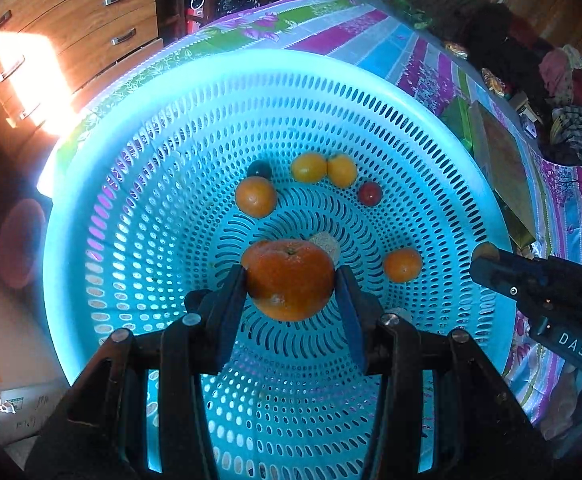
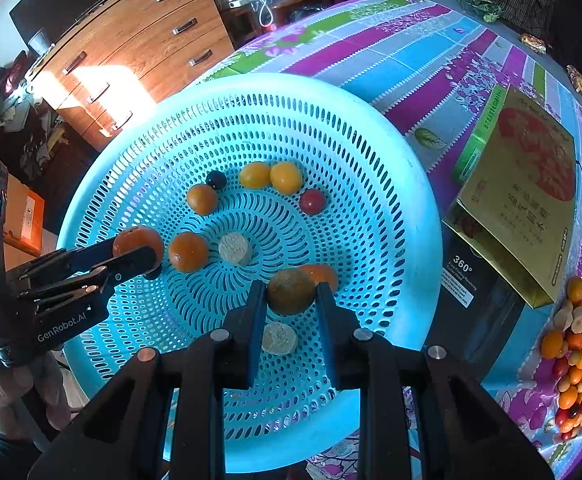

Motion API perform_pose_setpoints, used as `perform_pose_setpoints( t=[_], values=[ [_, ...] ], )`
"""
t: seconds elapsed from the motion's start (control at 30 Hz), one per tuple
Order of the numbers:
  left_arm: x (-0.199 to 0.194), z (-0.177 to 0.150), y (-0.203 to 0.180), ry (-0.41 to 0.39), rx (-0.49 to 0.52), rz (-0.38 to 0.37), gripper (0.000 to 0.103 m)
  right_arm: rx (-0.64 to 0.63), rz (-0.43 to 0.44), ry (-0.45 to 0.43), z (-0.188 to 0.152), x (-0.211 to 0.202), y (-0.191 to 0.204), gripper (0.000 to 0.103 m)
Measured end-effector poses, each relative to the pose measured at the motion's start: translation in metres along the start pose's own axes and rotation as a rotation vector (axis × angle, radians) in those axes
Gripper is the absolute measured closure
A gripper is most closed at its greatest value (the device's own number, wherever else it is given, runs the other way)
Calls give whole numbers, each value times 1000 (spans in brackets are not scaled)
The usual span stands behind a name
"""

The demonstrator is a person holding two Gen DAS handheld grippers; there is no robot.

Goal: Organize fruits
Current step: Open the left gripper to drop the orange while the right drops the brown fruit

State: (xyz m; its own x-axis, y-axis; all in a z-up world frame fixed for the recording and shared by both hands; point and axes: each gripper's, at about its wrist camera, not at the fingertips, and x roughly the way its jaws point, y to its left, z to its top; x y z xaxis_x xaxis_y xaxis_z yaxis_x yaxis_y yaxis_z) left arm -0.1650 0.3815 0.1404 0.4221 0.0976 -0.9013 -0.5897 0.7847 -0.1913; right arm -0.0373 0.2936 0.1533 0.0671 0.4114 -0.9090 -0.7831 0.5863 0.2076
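A large blue perforated basket (image 1: 219,80) stands on the floral tablecloth. My left gripper (image 1: 291,280) is shut on a big orange tangerine (image 1: 291,284), which it holds above the basket floor. My right gripper (image 2: 291,292) is shut on a small brownish-green round fruit (image 2: 291,294) over the basket's near side. In the right wrist view, the left gripper (image 2: 147,256) shows at the left with the tangerine (image 2: 137,240). Inside the basket lie several small oranges (image 2: 188,252), two yellow fruits (image 2: 271,176), a red one (image 2: 312,201), a dark one (image 2: 216,179) and beige pieces (image 2: 235,249).
A heap of loose small fruits (image 2: 575,360) lies on the tablecloth (image 2: 391,60) at the right. A gold box (image 2: 523,200) and a black box (image 2: 479,312) sit between the heap and the basket. A wooden chest of drawers (image 2: 139,40) stands beyond the table.
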Motion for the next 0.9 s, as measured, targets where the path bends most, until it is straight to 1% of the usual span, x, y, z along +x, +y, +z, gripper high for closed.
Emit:
perform_pose_setpoints(
  t=[0.4,0.8,0.83,0.9],
  values=[
    [6,-1,5,8,-11,9,57,22,-6,8,-2,3,-12,74],
    [11,-2,5,23,-15,14,56,23,-8,8,-2,5,-11,74],
    [12,-3,5,27,-18,17,56,25,-7,8,-2,6,-11,74],
    [14,-4,7,32,-24,19,56,35,1,8,-2,5,-13,62]
  ],
)
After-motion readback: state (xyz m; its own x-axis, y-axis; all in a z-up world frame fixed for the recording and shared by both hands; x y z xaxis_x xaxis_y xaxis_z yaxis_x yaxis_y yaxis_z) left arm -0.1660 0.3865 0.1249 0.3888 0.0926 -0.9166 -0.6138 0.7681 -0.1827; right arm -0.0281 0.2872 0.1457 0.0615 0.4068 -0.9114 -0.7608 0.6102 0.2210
